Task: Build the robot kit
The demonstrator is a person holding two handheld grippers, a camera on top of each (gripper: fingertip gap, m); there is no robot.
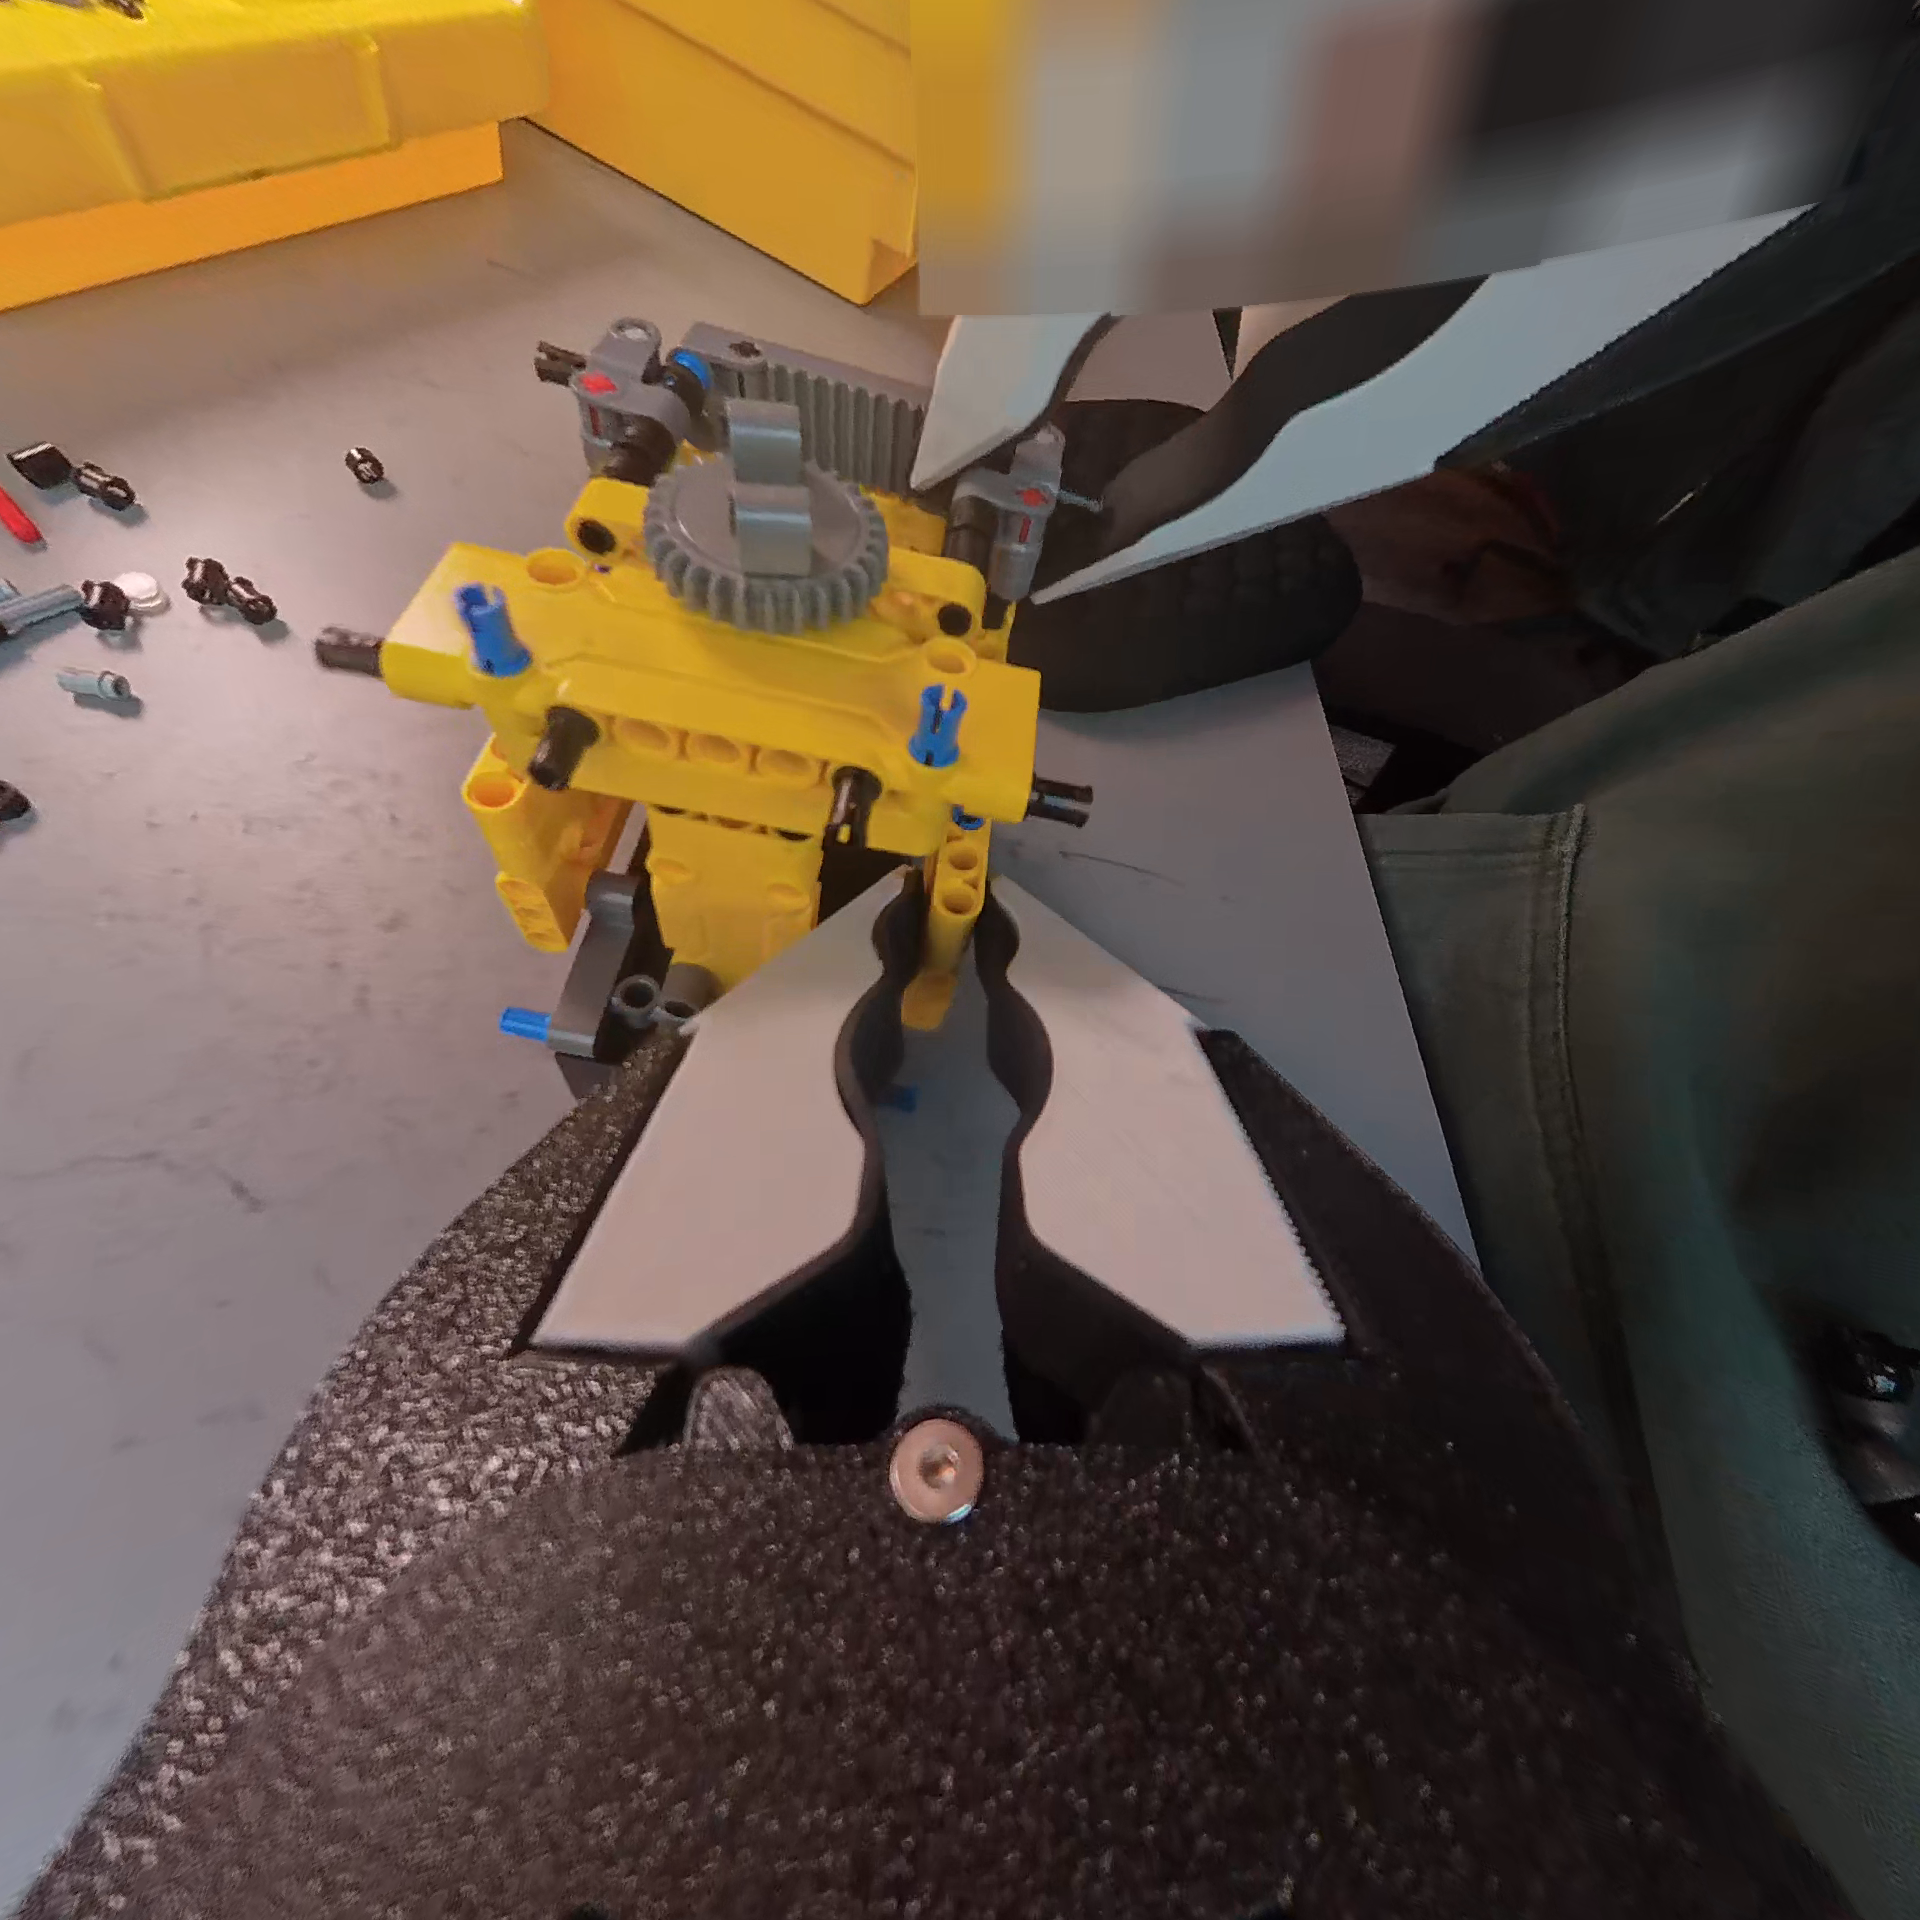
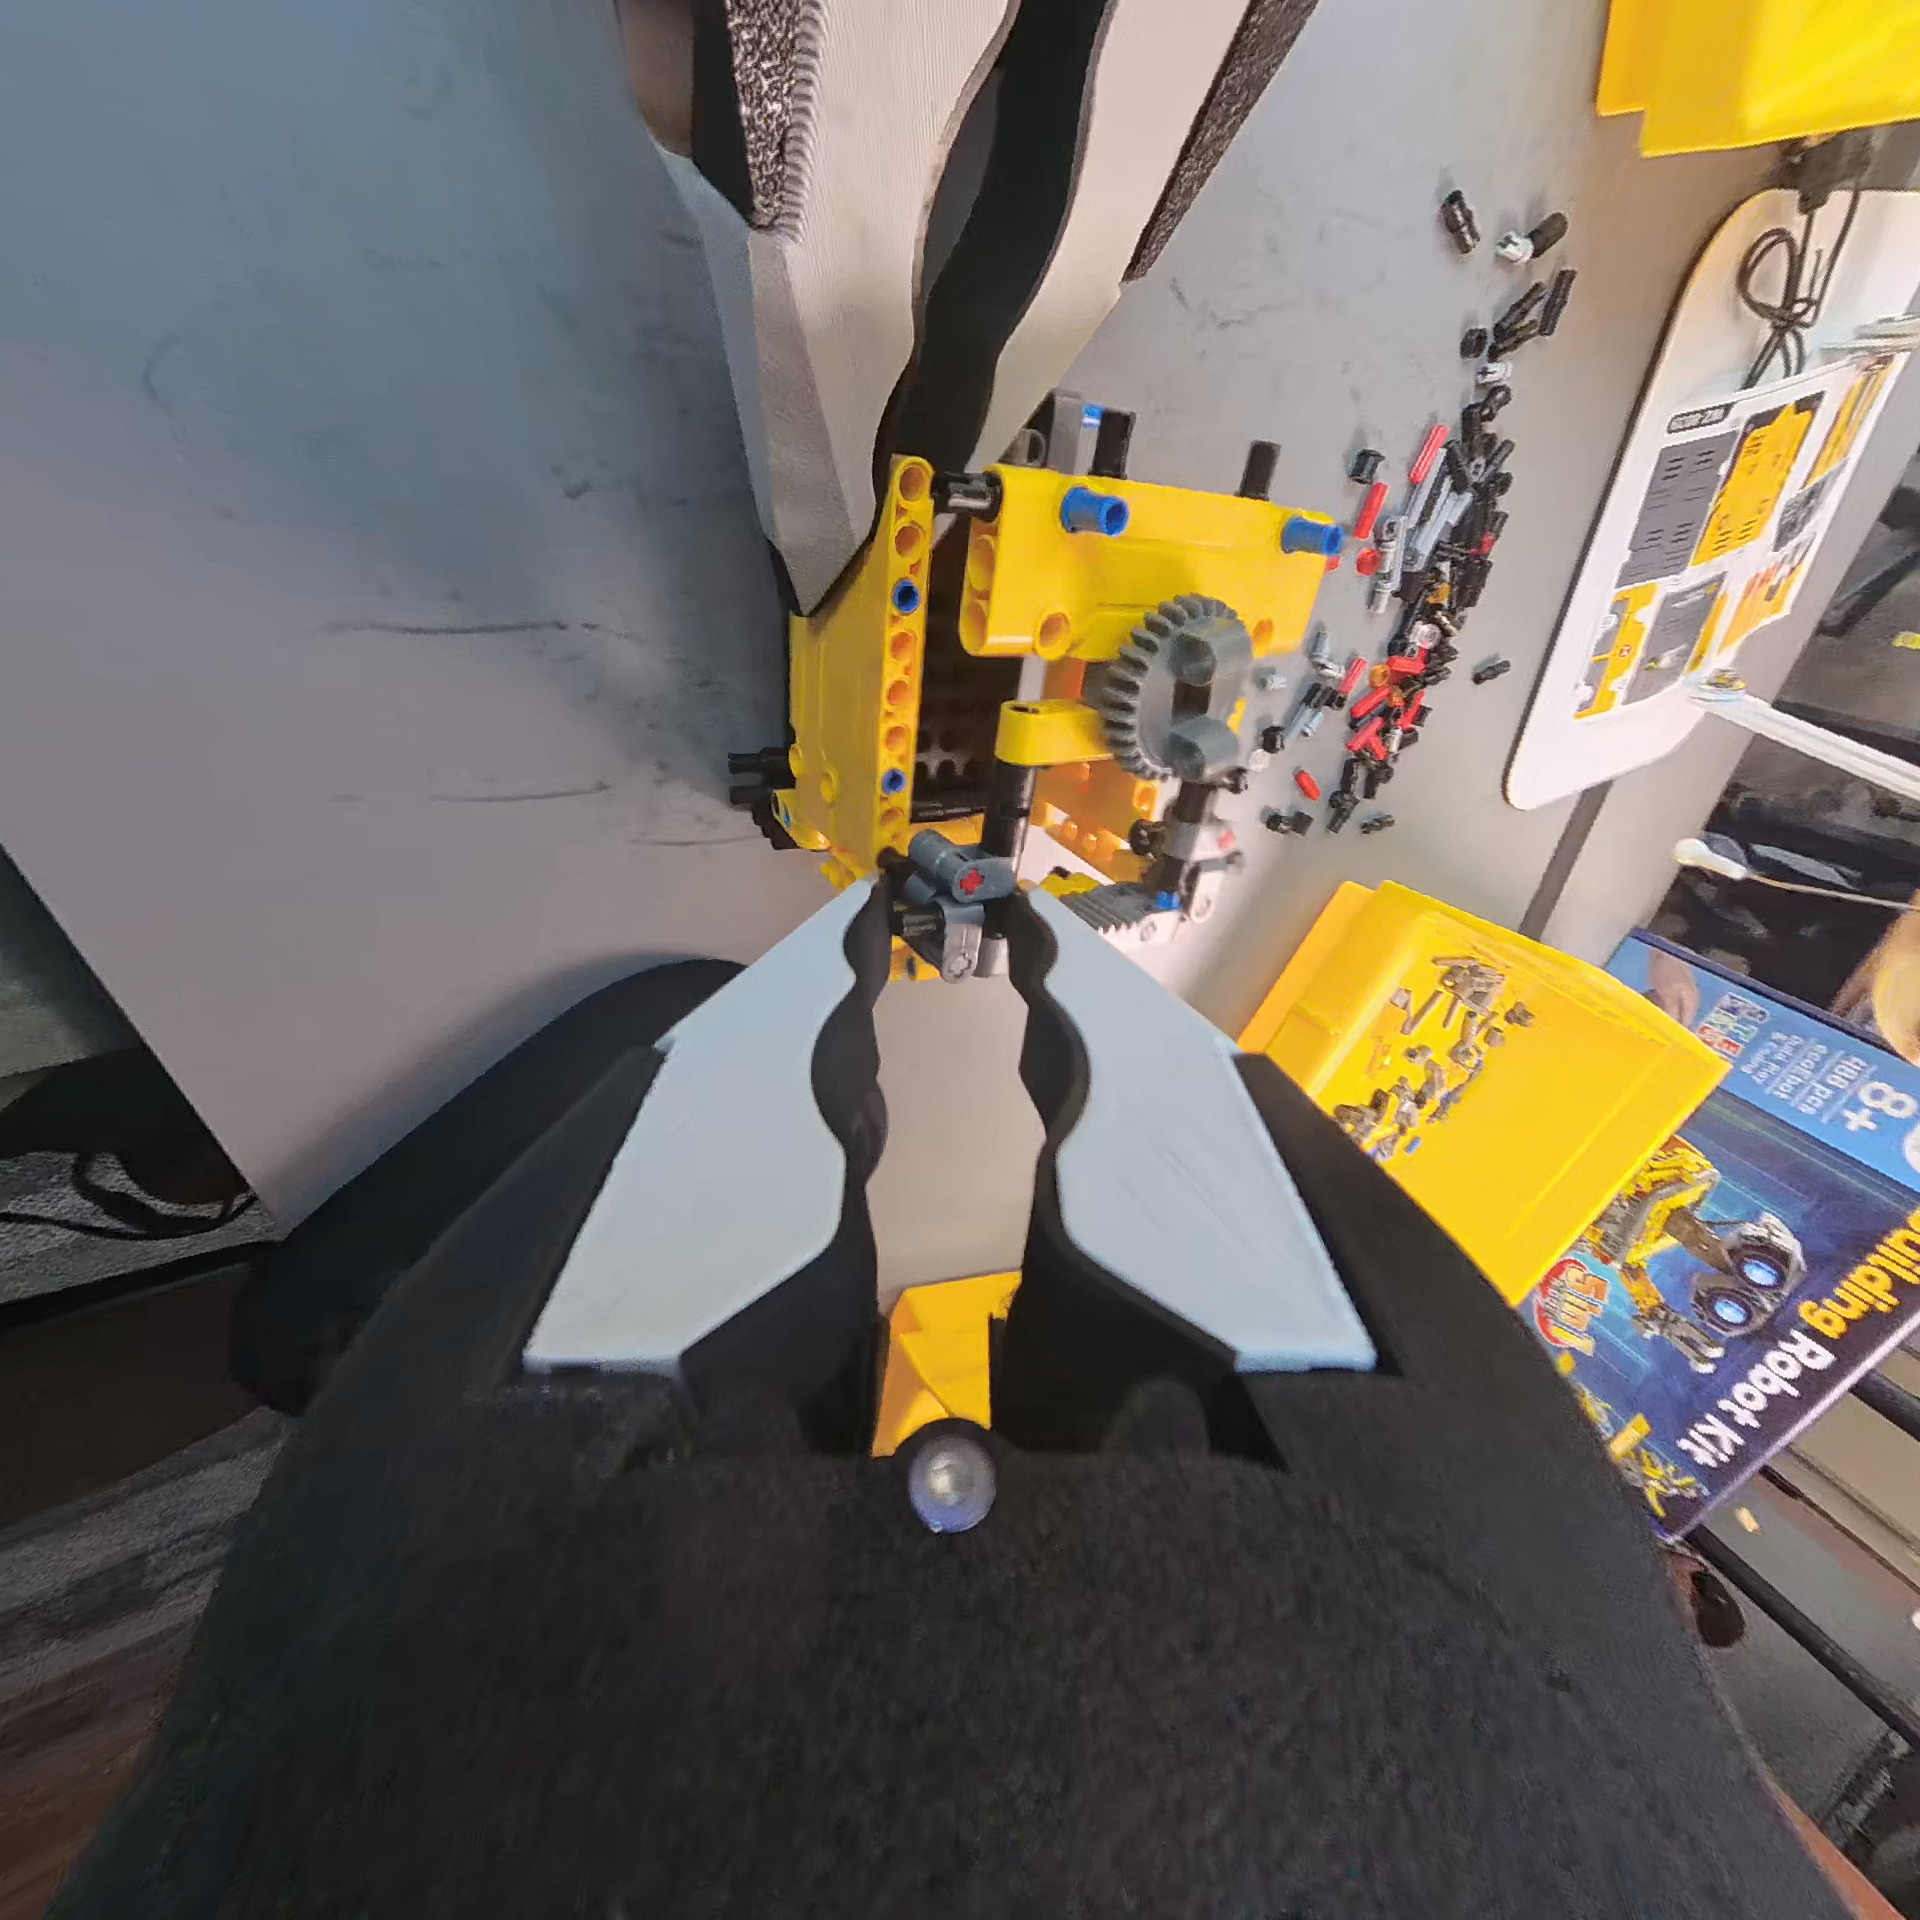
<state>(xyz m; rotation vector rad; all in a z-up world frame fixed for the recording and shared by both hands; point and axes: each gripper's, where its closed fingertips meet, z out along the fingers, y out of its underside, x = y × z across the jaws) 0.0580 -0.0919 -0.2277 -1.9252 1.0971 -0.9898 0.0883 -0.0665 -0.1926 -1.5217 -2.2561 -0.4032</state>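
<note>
A yellow brick-built model (image 1: 727,675) with a grey gear (image 1: 769,551) on top stands on the grey table (image 1: 260,1039). My left gripper (image 1: 940,894) is shut on a yellow holed beam (image 1: 951,935) at the model's near right corner. My right gripper (image 1: 977,540) reaches in from the right at the model's far corner. In the right wrist view, my right gripper (image 2: 948,899) is shut on a grey connector piece with a red axle end (image 2: 956,894) on the model (image 2: 1143,561). The left gripper (image 2: 904,468) comes in from above onto the beam (image 2: 902,644).
Yellow bins (image 1: 208,125) stand at the back of the table. Several small black, red and grey loose parts (image 2: 1403,644) lie beside the model. A yellow bin of parts (image 2: 1455,1091), a kit box (image 2: 1714,1299) and an instruction sheet (image 2: 1745,540) are nearby. A person's dark clothing (image 1: 1662,1039) is at the table edge. The grippers' ends are close to 6 cm from one another.
</note>
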